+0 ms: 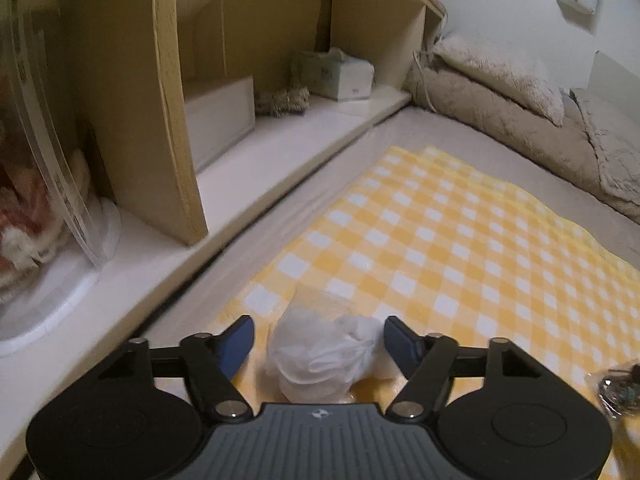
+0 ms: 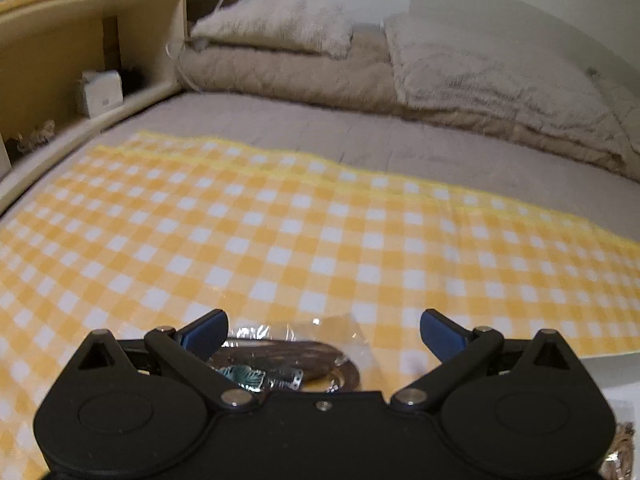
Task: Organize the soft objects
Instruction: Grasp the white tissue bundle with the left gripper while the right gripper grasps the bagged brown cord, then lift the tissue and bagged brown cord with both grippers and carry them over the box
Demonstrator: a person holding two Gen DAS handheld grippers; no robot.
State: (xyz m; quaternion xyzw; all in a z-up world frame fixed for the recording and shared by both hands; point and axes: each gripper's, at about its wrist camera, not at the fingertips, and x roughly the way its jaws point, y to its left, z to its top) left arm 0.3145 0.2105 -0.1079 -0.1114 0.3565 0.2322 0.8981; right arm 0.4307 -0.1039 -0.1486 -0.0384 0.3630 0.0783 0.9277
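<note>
In the left wrist view my left gripper point(image 1: 319, 338) is open, its blue fingers either side of a white soft bundle in a clear bag point(image 1: 326, 360) that lies on the yellow checked cloth point(image 1: 440, 248). The fingers do not touch it. In the right wrist view my right gripper point(image 2: 323, 330) is open above a clear packet with dark brown contents point(image 2: 288, 360) on the same cloth point(image 2: 280, 220). That packet also shows at the right edge of the left wrist view point(image 1: 618, 386).
A wooden headboard shelf point(image 1: 280, 136) runs along the left, holding a tissue box point(image 1: 340, 74), a white box point(image 1: 220, 116) and a clear bin with red and white items point(image 1: 36, 200). Beige pillows and a folded blanket point(image 2: 400, 64) lie at the far end.
</note>
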